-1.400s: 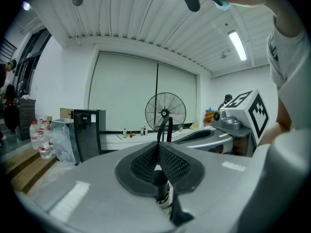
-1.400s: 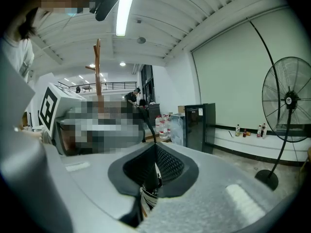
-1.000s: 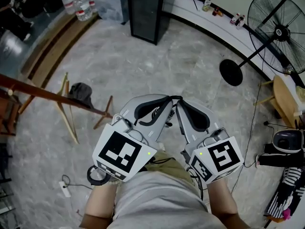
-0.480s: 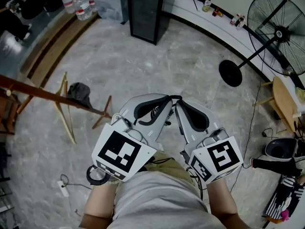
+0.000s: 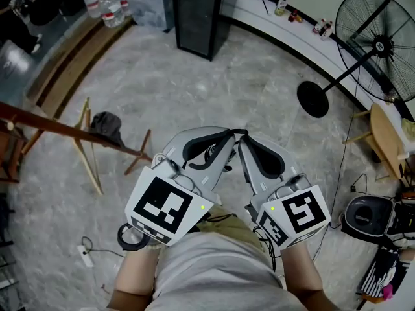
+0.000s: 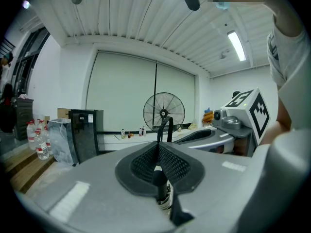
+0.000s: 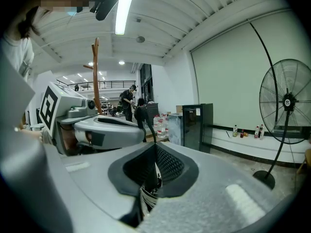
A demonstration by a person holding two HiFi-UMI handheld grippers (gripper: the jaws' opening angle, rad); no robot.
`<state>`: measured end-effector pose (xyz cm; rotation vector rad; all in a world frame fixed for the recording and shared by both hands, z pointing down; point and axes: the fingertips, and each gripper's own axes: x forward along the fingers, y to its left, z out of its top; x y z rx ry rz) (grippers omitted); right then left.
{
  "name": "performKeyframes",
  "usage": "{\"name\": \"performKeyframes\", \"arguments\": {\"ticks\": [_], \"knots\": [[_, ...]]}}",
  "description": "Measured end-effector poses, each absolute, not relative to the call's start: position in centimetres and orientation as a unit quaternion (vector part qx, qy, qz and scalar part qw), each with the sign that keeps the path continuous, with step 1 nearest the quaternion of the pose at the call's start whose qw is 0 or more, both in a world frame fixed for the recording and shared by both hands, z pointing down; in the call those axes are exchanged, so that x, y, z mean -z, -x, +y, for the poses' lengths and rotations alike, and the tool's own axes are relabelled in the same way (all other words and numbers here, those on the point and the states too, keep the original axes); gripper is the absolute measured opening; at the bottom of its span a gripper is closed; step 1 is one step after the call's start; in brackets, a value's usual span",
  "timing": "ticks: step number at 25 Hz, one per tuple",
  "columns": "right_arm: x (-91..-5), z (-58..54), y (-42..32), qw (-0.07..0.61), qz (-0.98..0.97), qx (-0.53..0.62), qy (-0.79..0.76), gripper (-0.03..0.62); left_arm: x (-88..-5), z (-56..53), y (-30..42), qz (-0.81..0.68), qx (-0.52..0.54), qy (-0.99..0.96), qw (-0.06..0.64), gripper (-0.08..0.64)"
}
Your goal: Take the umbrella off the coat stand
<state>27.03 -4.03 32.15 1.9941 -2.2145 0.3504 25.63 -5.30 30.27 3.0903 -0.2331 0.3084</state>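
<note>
Grey marbled floor [image 5: 194,89] spreads below us as we look down past our own chest. We hold both tools close to the body, marker cubes toward us, with the noses pointing away and touching at the tips.

Our left gripper [image 5: 228,135] has its claw pressed together. In its own view the black mesh pads meet along a single seam. Our right gripper [image 5: 244,139] is pressed together the same way.

A thin black loop [image 5: 237,132] arches over the spot where the two noses meet. From the left gripper view it stands up from the tips, and we cannot tell whether either claw pinches it.

The coat stand [image 5: 71,133] is near the floor's left edge, its brown pole slanting toward splayed feet, well apart from both grippers. A dark cap-like bundle [image 5: 107,127] shows just beside the pole. We cannot pick out the umbrella with any certainty in these views.

A standing fan [image 5: 382,44] is at the floor's far right corner, and a black cabinet [image 5: 198,15] stands at the far edge.
</note>
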Motion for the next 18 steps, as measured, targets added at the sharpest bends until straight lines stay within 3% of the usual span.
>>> {"name": "performKeyframes", "arguments": {"ticks": [18], "knots": [[-31.96,-3.68,-26.62,0.072,-0.738,-0.115,-0.661,0.005,-29.63,-4.87,-25.37,-0.072,-0.098,-0.993,0.004,0.023]]}}
